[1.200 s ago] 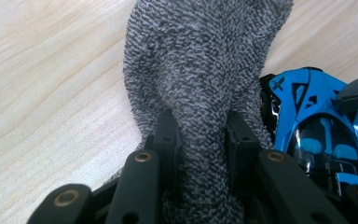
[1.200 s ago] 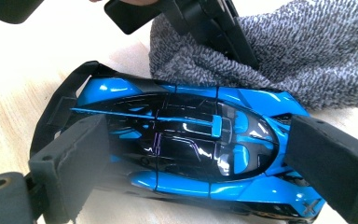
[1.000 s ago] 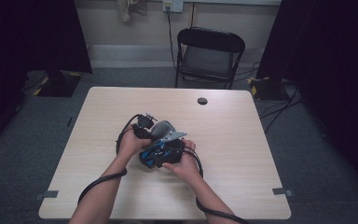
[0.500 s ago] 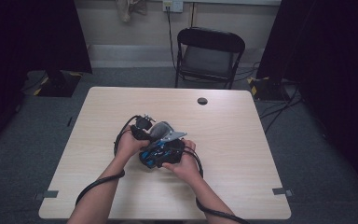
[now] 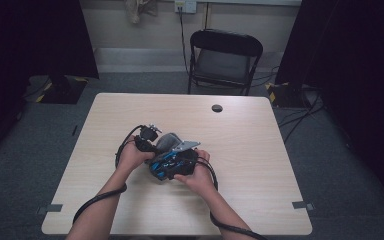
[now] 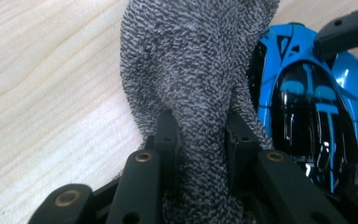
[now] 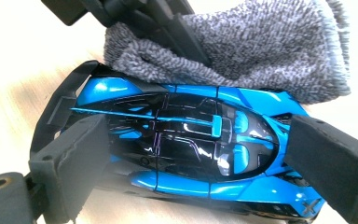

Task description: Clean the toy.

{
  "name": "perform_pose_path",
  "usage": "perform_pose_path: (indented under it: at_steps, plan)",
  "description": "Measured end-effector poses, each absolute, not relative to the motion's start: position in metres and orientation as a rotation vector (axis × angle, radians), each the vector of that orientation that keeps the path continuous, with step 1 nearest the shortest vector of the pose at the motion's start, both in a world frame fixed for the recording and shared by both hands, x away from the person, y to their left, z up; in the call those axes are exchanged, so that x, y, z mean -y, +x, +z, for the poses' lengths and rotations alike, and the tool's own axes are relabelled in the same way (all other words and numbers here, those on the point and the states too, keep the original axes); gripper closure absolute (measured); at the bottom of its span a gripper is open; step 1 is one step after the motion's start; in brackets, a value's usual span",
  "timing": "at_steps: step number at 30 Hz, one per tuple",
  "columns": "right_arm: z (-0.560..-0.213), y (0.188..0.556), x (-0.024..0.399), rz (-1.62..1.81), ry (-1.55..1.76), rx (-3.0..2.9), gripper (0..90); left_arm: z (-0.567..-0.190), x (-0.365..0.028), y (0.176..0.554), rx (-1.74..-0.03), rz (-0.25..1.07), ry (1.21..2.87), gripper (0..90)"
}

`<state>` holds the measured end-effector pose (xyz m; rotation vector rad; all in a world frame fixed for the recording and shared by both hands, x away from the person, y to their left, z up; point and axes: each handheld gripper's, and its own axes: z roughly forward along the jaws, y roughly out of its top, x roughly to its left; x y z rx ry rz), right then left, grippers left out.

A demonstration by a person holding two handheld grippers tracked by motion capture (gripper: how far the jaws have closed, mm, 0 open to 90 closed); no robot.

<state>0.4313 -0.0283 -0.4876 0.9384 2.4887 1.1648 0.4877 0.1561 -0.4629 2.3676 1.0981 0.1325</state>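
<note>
Speckled grey cloth [image 6: 193,79], glossy blue-and-black toy car [image 7: 191,140], black jaws, pale wood-grain table [image 5: 260,150], black chair [image 5: 224,55].

Bare tabletop [image 5: 260,165] all round; obstacles: small black disc [image 5: 217,108] at far edge, chair [image 5: 225,57] beyond.

cloth [image 6: 196,79]: grey looped terry, rough and matt, fuzzy at the hem. toy car [image 7: 186,140]: hard blue and black shell, high gloss, looks like lacquered plastic, bright reflections on the canopy. gripper fingers [image 7: 328,158]: black, matt, slightly grainy pads. table [image 5: 260,150]: pale wood-grain top, smooth, low sheen.
</note>
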Motion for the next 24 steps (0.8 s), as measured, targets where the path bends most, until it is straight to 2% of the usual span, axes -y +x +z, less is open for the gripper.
perform_pose_path:
  at_steps: [24]
  plan:
    - [-0.487, 0.431, 0.028, 1.159, 0.942, -2.491, 5.9, -0.462, -0.182, 0.474, -1.104, 0.071, 2.364, 70.9]
